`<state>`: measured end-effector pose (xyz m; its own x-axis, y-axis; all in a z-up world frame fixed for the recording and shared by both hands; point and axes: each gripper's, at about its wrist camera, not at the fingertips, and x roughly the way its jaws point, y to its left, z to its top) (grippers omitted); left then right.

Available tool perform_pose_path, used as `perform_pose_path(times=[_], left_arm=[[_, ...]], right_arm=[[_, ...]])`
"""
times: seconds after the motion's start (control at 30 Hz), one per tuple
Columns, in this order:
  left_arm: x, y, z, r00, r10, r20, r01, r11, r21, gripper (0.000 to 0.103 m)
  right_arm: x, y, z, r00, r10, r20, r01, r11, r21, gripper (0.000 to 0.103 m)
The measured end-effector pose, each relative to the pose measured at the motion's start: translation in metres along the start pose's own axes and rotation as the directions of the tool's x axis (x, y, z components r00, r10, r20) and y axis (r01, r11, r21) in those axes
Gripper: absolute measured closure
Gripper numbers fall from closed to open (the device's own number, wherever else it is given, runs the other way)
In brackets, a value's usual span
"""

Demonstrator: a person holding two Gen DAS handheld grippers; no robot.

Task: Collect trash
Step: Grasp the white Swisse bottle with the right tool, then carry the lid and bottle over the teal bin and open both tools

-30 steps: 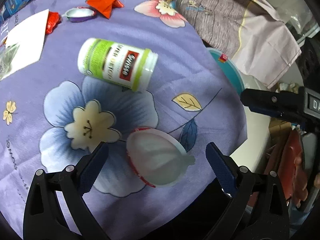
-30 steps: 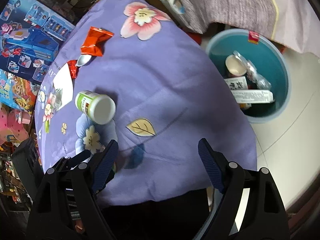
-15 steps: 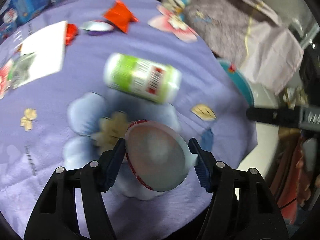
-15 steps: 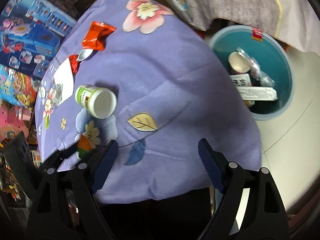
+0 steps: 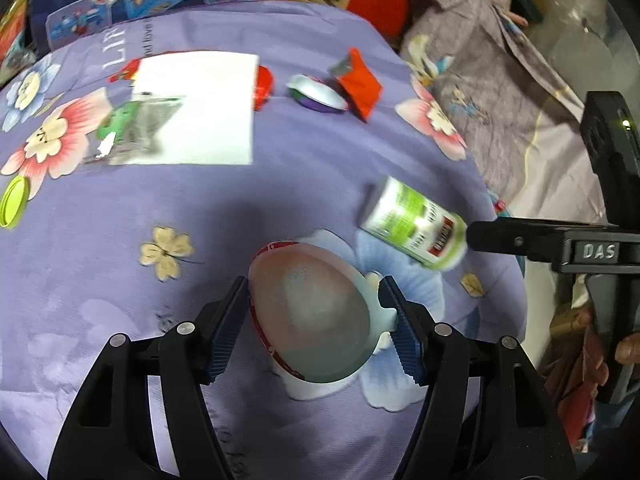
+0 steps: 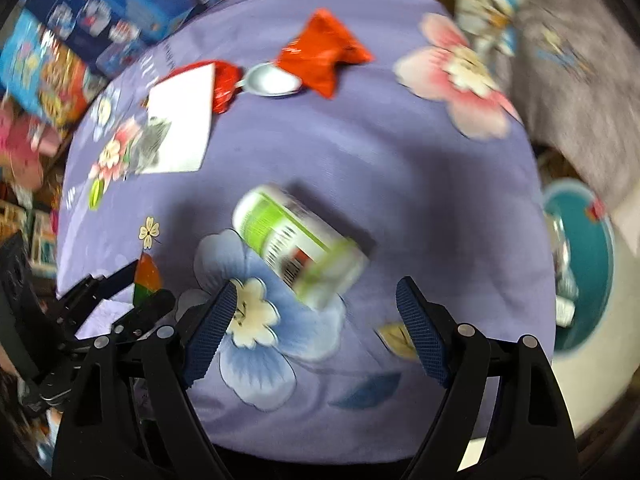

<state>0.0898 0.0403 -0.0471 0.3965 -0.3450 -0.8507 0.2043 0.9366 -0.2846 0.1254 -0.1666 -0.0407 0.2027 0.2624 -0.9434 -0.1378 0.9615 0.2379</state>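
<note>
My left gripper (image 5: 314,312) is shut on a white plastic cup with a red rim (image 5: 308,312) and holds it above the purple flowered tablecloth (image 5: 280,184). The cup also shows as a red and green sliver (image 6: 146,278) between the left fingers in the right wrist view. My right gripper (image 6: 316,324) is open and empty, just short of a green and white supplement bottle (image 6: 298,242) that lies on its side; the bottle also shows in the left wrist view (image 5: 414,228). The teal trash bin (image 6: 580,276) stands on the floor at the right.
Further back on the table lie a red wrapper (image 5: 358,84), a purple foil lid (image 5: 318,96), a white paper (image 5: 200,108), a small red wrapper (image 5: 264,86) and a green cap (image 5: 14,200). Grey cloth (image 5: 500,92) is piled at the right. Toy boxes (image 6: 120,4) stand behind.
My left gripper closed on the cup and lifted it. My right gripper moved in over the table towards the bottle, still open.
</note>
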Motion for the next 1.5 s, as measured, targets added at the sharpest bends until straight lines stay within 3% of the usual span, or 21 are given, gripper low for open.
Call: perform_pose_path(times=[0.2, 0.47, 0.53, 0.63, 0.87, 0.9, 0.93, 0.97, 1.27, 1.5], left_arm=[[-0.002, 0.03, 0.008, 1.0, 0.0, 0.014, 0.0, 0.999, -0.046, 0.036], [0.009, 0.047, 0.012, 1.0, -0.008, -0.007, 0.008, 0.997, -0.076, 0.035], [0.01, 0.048, 0.013, 1.0, -0.011, -0.007, 0.01, 0.997, -0.077, 0.035], [0.011, 0.051, 0.016, 1.0, -0.016, 0.001, 0.016, 0.997, -0.081, 0.035], [0.013, 0.056, 0.019, 1.0, -0.018, 0.01, 0.019, 0.997, -0.08, 0.035], [0.013, 0.057, 0.019, 1.0, -0.019, 0.007, 0.019, 0.996, -0.082, 0.035], [0.014, 0.058, 0.018, 1.0, -0.019, 0.005, 0.019, 0.996, -0.085, 0.035], [0.014, 0.058, 0.018, 1.0, -0.019, 0.003, 0.019, 0.996, -0.086, 0.035], [0.018, 0.034, 0.023, 1.0, -0.031, 0.0, 0.031, 0.999, -0.023, 0.035], [0.02, -0.017, 0.033, 0.999, -0.054, 0.004, 0.053, 0.994, 0.094, 0.035]], right_arm=[[0.036, 0.026, 0.02, 0.997, -0.069, -0.047, 0.063, 0.992, -0.112, 0.024], [0.066, 0.026, 0.029, 0.99, -0.091, -0.112, 0.075, 0.987, -0.139, 0.024], [0.068, 0.027, 0.031, 0.988, -0.078, -0.131, 0.06, 0.989, -0.138, 0.024], [0.069, 0.031, 0.03, 0.98, -0.002, -0.198, -0.028, 0.988, -0.15, 0.024], [0.074, 0.038, 0.038, 0.987, -0.041, -0.154, 0.014, 0.985, -0.173, 0.024], [0.079, 0.041, 0.037, 0.987, -0.048, -0.156, 0.018, 0.982, -0.187, 0.029], [0.081, 0.043, 0.037, 0.986, -0.048, -0.16, 0.017, 0.981, -0.193, 0.048], [0.082, 0.044, 0.038, 0.985, -0.051, -0.163, 0.018, 0.981, -0.196, 0.051], [0.04, 0.003, 0.031, 0.995, 0.085, -0.05, -0.084, 0.996, 0.007, 0.051], [-0.005, -0.049, 0.012, 0.992, 0.112, 0.054, -0.118, 0.984, 0.131, 0.051]])
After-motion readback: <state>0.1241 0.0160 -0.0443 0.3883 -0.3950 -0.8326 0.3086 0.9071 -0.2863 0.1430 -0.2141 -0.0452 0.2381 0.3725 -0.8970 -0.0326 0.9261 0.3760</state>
